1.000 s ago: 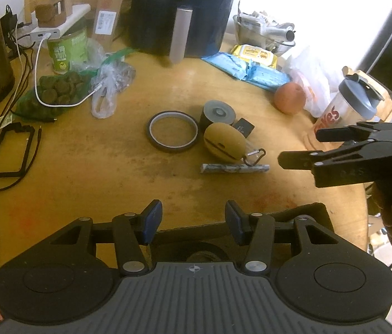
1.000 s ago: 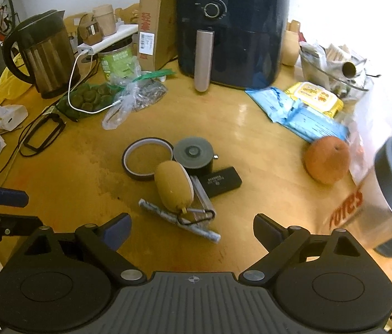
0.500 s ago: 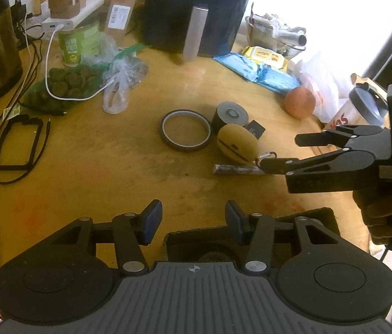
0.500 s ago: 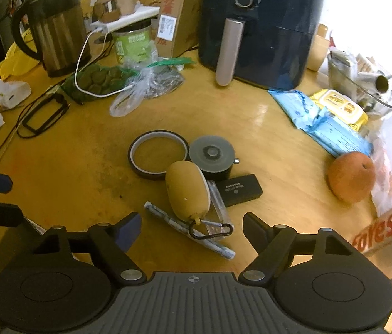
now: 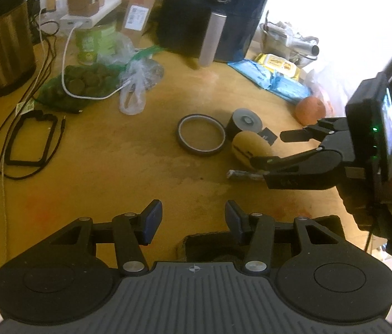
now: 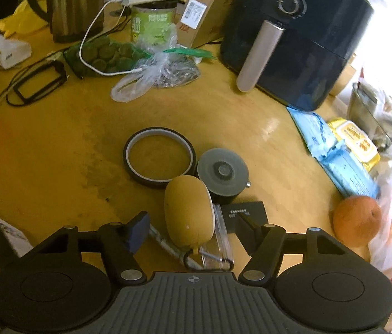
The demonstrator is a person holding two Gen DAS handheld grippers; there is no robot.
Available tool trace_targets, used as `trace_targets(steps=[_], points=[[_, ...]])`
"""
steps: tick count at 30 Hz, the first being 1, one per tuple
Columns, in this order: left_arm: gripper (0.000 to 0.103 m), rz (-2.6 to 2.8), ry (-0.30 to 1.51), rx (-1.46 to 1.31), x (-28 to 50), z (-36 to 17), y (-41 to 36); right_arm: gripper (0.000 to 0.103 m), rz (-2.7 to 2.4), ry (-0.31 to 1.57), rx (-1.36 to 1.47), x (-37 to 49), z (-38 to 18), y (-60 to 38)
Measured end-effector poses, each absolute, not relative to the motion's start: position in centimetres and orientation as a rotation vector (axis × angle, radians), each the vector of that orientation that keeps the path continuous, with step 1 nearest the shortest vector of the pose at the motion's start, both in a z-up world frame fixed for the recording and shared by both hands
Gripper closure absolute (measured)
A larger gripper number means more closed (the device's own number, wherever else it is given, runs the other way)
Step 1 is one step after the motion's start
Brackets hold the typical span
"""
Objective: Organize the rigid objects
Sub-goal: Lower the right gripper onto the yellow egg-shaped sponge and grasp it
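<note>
The mustard-yellow oval case [image 6: 189, 213] lies lengthwise on the wooden tabletop [image 6: 56, 167]. It is smooth and rounded, with a pale seam along its right edge and a small loop at its near end, where a metal carabiner [image 6: 209, 260] hangs. It sits between the fingers of the right tongs [image 6: 193, 229], whose jaws have just been closing; a gap shows on both sides, so they are released and not pressing on it.

Taking the case as the landmark: a ring of dark tape [image 6: 159, 157] lies flat just behind it to the left, nearly touching. A grey round lidded tin [image 6: 222, 175] stands just behind it to the right. A small black card with white lettering [image 6: 247, 214] lies beside its right flank, partly under the right finger. A clear slim tube [image 6: 221, 236] and a grey foil-wrapped stick [image 6: 168, 246] lie along and under its near end, crowding the left finger's path. An orange [image 6: 357, 221] rests well to the right.

The left tongs [image 5: 193, 220] hover over bare tabletop nearer the camera, released, nothing between them.
</note>
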State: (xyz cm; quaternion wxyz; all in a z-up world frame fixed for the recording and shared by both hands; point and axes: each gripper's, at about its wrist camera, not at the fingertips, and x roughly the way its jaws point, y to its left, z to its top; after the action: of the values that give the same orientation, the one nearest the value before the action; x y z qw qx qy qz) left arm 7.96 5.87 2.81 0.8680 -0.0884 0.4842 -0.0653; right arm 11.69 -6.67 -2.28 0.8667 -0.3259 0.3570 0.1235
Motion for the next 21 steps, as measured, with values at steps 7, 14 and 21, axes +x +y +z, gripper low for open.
trace_targets(steps=[7, 14, 21], points=[[0.054, -0.103, 1.012, -0.207, 7.5, 2.8, 7.0, 0.041, 0.242, 0.754, -0.786, 13.2, -3.9, -5.6], [0.054, -0.084, 1.03, -0.218, 7.3, 2.5, 7.4, 0.049, 0.247, 0.767, -0.817, 14.3, -4.8, -5.1], [0.054, -0.105, 1.03, -0.202, 7.7, 2.5, 6.9, 0.058, 0.252, 0.758, -0.824, 13.8, -5.0, -4.7]])
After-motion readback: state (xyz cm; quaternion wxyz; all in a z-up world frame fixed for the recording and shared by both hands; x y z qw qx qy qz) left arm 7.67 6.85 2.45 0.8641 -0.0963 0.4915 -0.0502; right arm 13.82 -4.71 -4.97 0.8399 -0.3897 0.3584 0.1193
